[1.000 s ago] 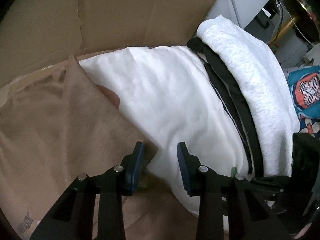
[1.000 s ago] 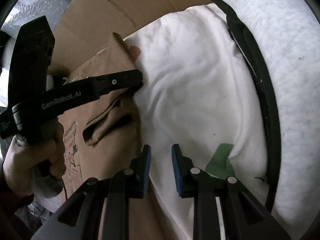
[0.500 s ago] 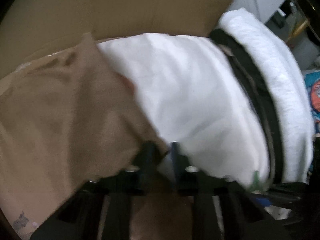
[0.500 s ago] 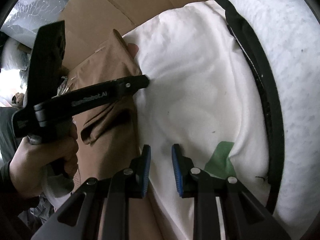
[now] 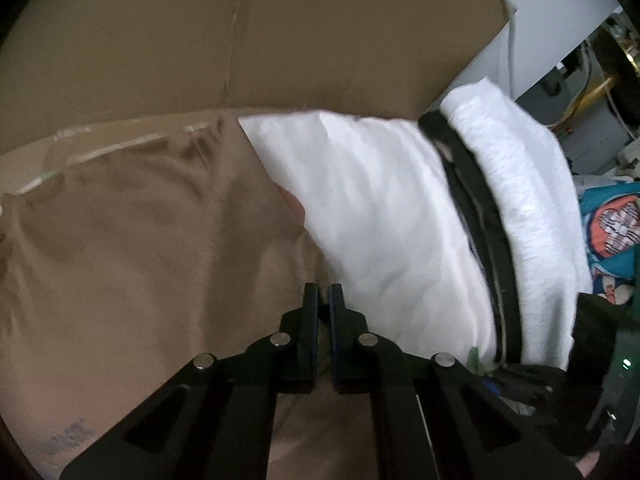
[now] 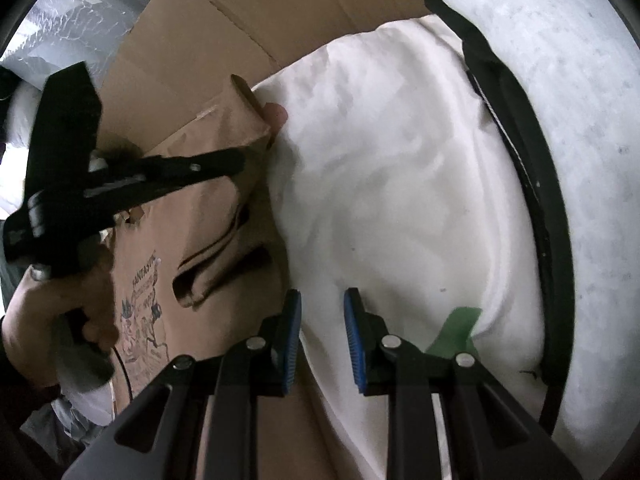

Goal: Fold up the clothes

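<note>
Garments number four: left claw [image 5: 324, 300] pinches tan shirt [image 5: 140, 260]; right claw [image 6: 322, 320] gapes narrowly, empty.

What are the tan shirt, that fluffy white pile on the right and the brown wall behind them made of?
Tan shirt: soft matte knit, probably cotton jersey; it creases limply and carries a printed graphic.
Fluffy white pile: looks like fleece or terry, with a nubbly, pilled surface; the exact fibre is unclear.
Brown wall: corrugated cardboard, dull brown with a straight fold crease and flap edges.

Cluttered storeroom or workroom: cardboard sheets [image 5: 280, 40], bubble wrap [image 6: 76, 12], cabinet [image 5: 560, 32], cables.
</note>
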`<action>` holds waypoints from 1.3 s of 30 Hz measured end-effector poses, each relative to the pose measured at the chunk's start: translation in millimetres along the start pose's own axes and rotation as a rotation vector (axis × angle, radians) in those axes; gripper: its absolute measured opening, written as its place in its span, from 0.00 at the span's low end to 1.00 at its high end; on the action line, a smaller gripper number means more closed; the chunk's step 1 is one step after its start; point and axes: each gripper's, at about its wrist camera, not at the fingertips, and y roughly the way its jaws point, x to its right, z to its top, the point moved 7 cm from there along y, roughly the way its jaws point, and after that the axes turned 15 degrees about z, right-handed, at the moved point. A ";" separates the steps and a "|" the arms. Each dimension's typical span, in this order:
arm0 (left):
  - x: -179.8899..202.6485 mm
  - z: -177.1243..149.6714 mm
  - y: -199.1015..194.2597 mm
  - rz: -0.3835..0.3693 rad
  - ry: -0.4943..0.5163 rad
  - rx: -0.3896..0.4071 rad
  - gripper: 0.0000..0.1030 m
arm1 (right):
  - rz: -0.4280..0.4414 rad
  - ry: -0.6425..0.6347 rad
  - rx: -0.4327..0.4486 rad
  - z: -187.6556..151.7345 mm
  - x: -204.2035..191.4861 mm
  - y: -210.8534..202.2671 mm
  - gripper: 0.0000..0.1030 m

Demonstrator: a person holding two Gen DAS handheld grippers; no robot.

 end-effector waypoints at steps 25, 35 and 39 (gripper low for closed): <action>-141.7 -23.2 -23.0 0.130 -0.174 0.002 0.05 | 0.007 -0.088 -0.002 26.4 -35.2 19.5 0.20; -164.9 -25.3 -7.5 0.154 -0.175 0.022 0.09 | -0.023 -0.115 -0.048 36.8 -26.1 26.9 0.20; -175.1 -26.6 -15.2 0.155 -0.188 0.049 0.57 | -0.036 -0.131 -0.060 41.7 -24.9 28.1 0.20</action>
